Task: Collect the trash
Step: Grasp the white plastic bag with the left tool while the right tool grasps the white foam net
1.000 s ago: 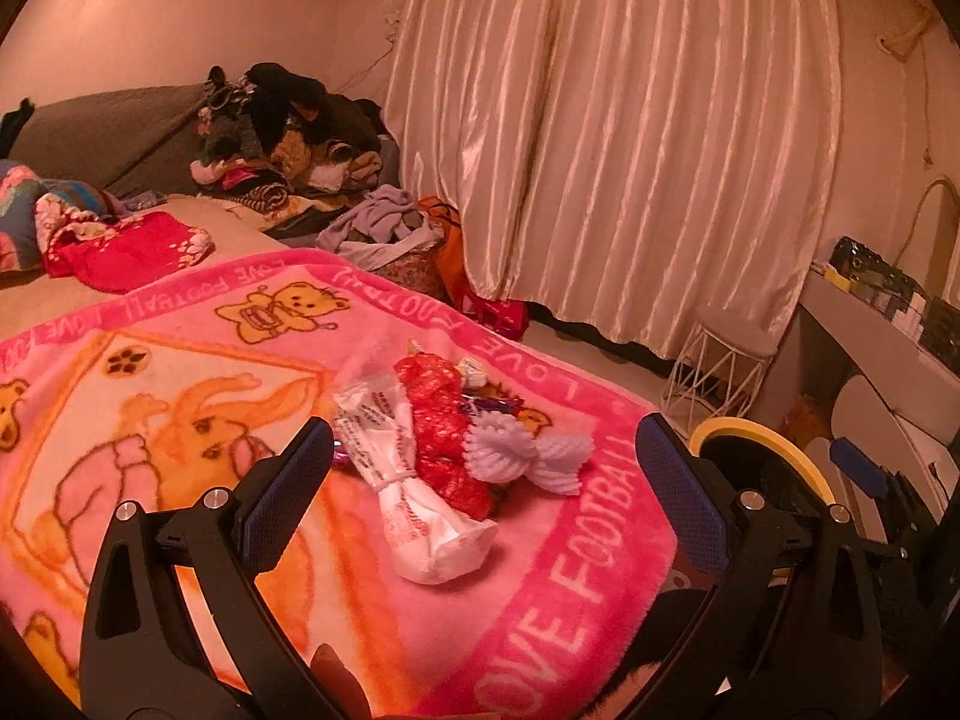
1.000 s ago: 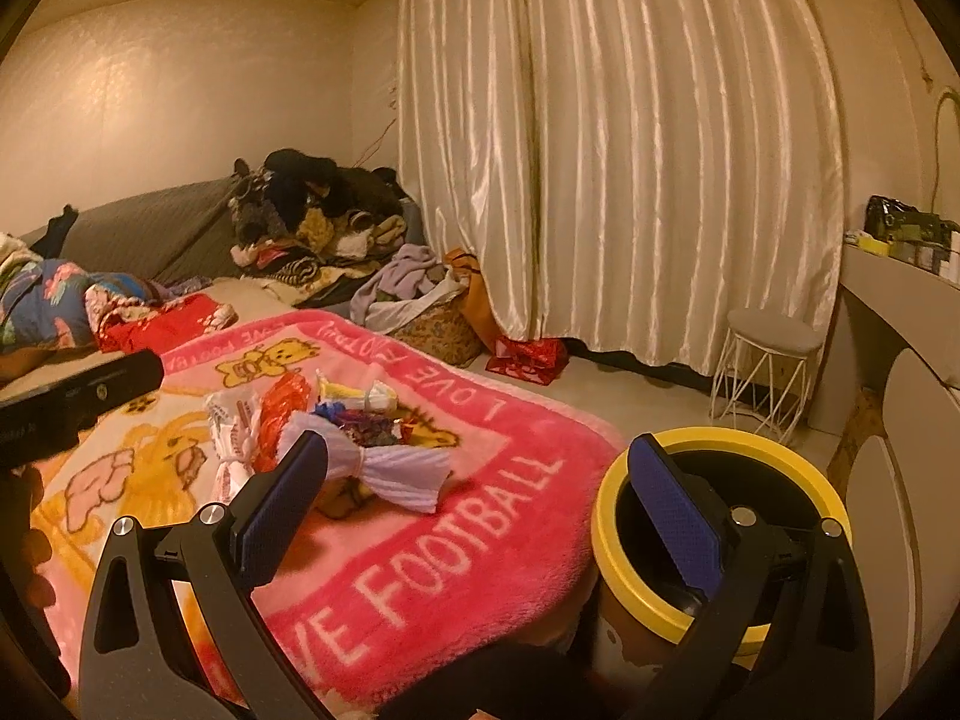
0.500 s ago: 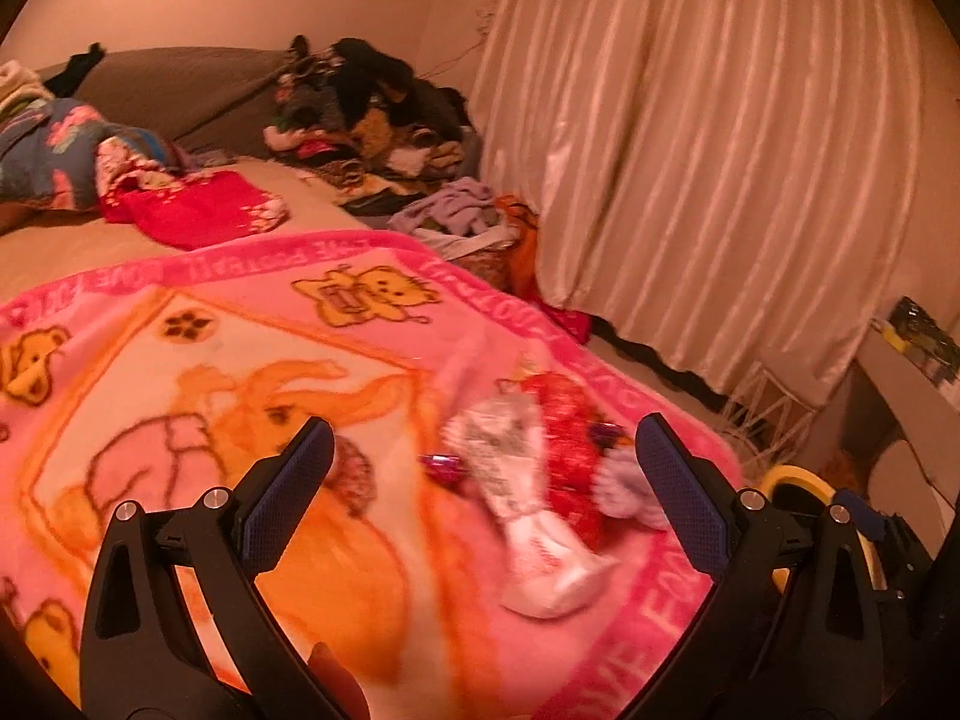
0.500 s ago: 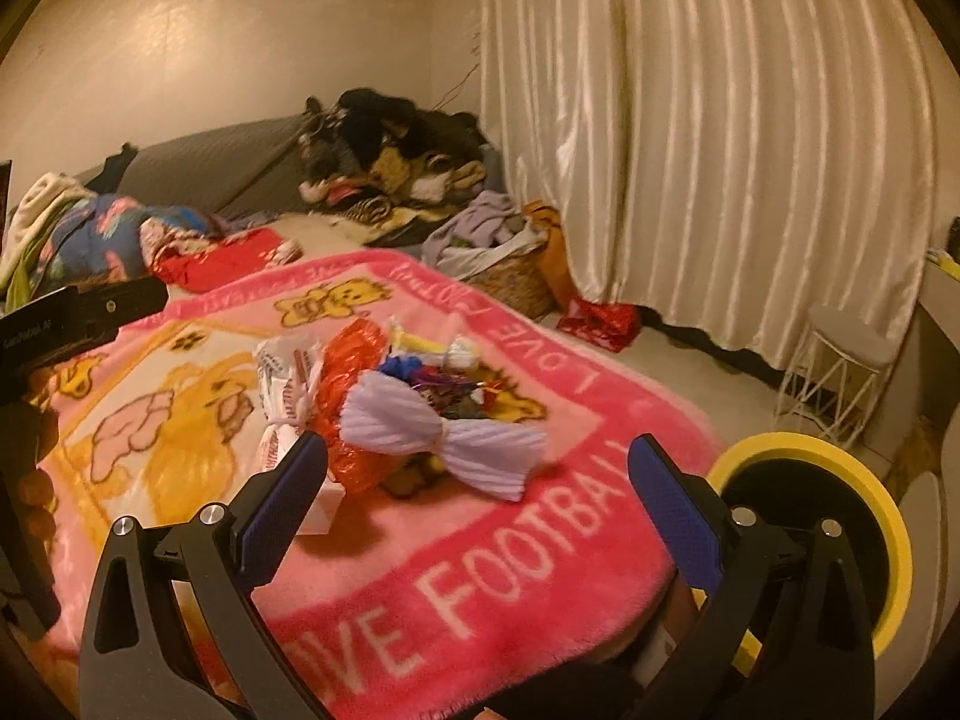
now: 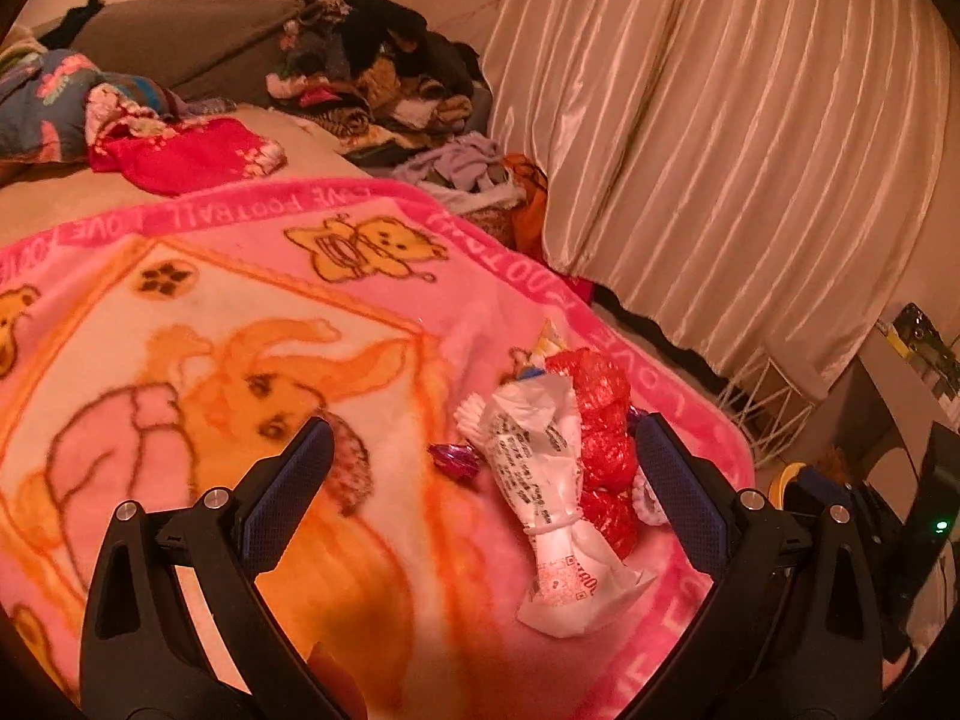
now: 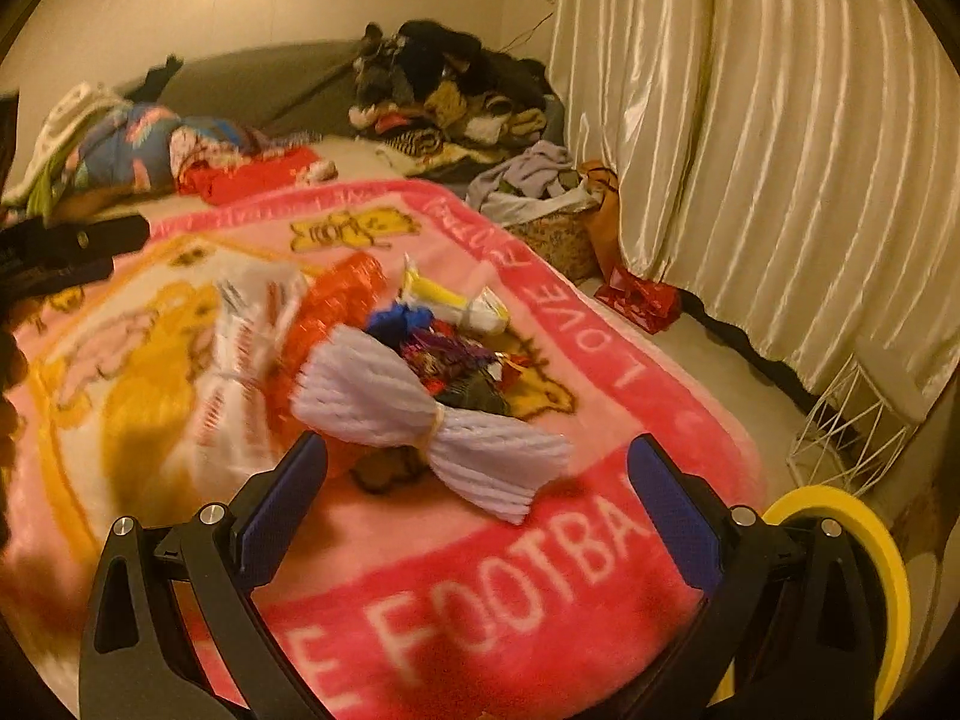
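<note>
A heap of trash lies on the pink blanket (image 5: 180,324): a tied white printed plastic bag (image 5: 546,498), red crinkled plastic (image 5: 600,420), a small purple wrapper (image 5: 454,456). My left gripper (image 5: 480,480) stands open above the blanket, the bag between its fingers' lines but apart from them. In the right wrist view the same heap shows a pale lilac bow-shaped pleated wrapper (image 6: 432,426), red plastic (image 6: 336,300), the white bag (image 6: 246,330), a yellow-white wrapper (image 6: 456,300) and small dark foil wrappers (image 6: 456,360). My right gripper (image 6: 474,492) is open just before the lilac wrapper.
A yellow-rimmed bin (image 6: 852,570) stands on the floor right of the bed. A white wire stool (image 6: 864,420) and cream curtains (image 6: 750,120) lie beyond. Piled clothes (image 6: 456,96) and a laundry basket (image 6: 552,222) sit at the far end. A desk (image 5: 900,384) is at right.
Both grippers have swung left and moved in over the blanket toward the trash heap; the heap looks larger. The yellow bin has slid to the right edge. Both stay open.
</note>
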`<state>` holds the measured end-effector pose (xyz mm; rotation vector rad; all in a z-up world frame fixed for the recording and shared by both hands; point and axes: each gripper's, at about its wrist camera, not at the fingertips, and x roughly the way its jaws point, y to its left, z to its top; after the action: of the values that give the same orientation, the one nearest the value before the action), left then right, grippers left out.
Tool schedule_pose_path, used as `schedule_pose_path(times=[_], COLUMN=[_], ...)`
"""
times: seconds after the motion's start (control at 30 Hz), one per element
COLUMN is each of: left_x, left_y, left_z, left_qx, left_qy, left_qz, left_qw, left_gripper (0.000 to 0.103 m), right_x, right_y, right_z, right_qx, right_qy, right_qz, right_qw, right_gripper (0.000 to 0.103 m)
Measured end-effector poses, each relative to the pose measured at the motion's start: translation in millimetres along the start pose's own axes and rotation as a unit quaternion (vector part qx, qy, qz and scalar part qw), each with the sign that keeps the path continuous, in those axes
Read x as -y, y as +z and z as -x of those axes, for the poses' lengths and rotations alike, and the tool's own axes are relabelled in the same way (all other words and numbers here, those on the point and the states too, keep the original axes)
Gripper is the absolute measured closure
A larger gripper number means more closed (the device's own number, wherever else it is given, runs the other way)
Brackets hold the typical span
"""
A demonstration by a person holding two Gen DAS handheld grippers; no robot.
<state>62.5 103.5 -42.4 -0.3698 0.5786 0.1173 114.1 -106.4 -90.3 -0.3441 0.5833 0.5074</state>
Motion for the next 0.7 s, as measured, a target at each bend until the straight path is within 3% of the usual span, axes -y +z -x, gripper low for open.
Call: schedule_pose_path(times=[0.3, 0.47, 0.63, 0.7], left_x=[5.7, 8.7, 11.1, 12.6], left_y=[-23.1, -35.6, -46.9, -50.7], left_z=[-42.6, -51.9, -57.5, -59.2], left_qx=[-0.077, -0.103, -0.125, -0.131], left_qy=[-0.025, -0.045, -0.059, -0.060], left_qz=[0.011, 0.015, 0.023, 0.022], left_qw=[0.9966, 0.9935, 0.9902, 0.9893], left_gripper=[0.010, 0.012, 0.017, 0.018], right_x=[-1.8, -1.8, 0.3, -0.5], right_y=[-7.2, -4.7, -4.1, -4.4], right_z=[-46.8, -69.6, -86.4, -88.9], right_qx=[-0.043, -0.061, -0.084, -0.091], right_qy=[-0.002, -0.012, 0.005, 0.017], right_qz=[0.057, 0.075, 0.073, 0.075], right_qw=[0.997, 0.995, 0.994, 0.993], right_gripper=[0.006, 0.006, 0.007, 0.019])
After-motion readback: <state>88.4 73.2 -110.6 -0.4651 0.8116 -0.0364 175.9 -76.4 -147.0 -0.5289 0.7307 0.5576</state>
